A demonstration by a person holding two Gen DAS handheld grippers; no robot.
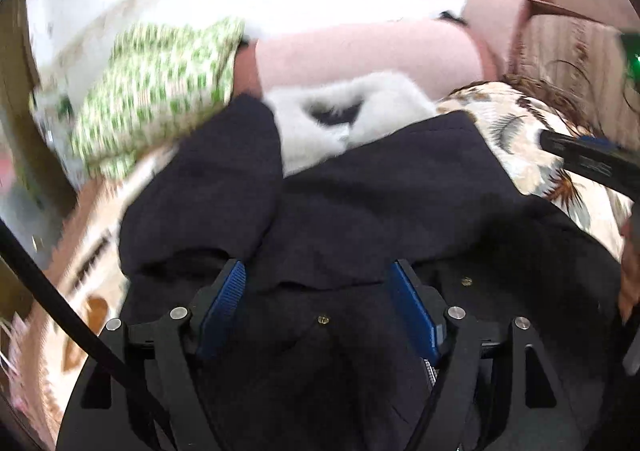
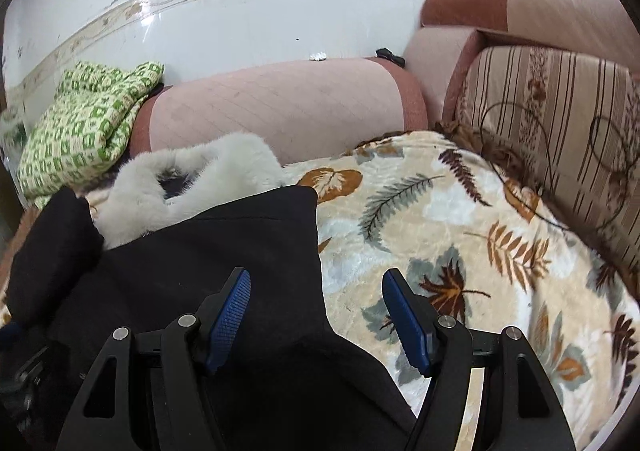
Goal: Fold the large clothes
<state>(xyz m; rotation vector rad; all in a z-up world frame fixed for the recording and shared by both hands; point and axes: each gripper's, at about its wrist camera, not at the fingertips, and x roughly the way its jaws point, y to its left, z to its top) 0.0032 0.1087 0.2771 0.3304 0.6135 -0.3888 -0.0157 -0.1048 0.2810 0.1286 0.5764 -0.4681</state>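
Left hand-held gripper (image 1: 320, 291): jaws spread wide, blue ribbed pads on either side of a raised fold of cloth, nothing clamped; the fold lies between the pads without either clearly pressing it.
Right hand-held gripper (image 2: 316, 303): jaws equally wide, holding nothing; it straddles the garment's right edge, left pad over dark cloth, right pad over the blanket.
Garment: a large black woollen coat with a white fur collar (image 2: 208, 251) lies spread on the sofa seat, collar (image 1: 340, 123) at the far end towards the backrest, small brass snaps showing near the left gripper.
Far-left part: a dark sleeve or panel (image 1: 208, 179) lies turned in over the body; which of the two it is I cannot tell.
Underlay: cream plush blanket printed with brown and grey leaves (image 2: 460, 219) covers the seat beneath the coat.
Surroundings: pink quilted sofa backrest (image 2: 280, 111) behind the collar; a green-and-white patterned cloth (image 2: 84, 123) bundled beside it, apart from the coat.
Step in hand: judged an early fold, both grippers positioned to take hold of the near part of the coat.
Next move calls for: closing each gripper on cloth alone, not blanket, then carrying the edge over evenly.
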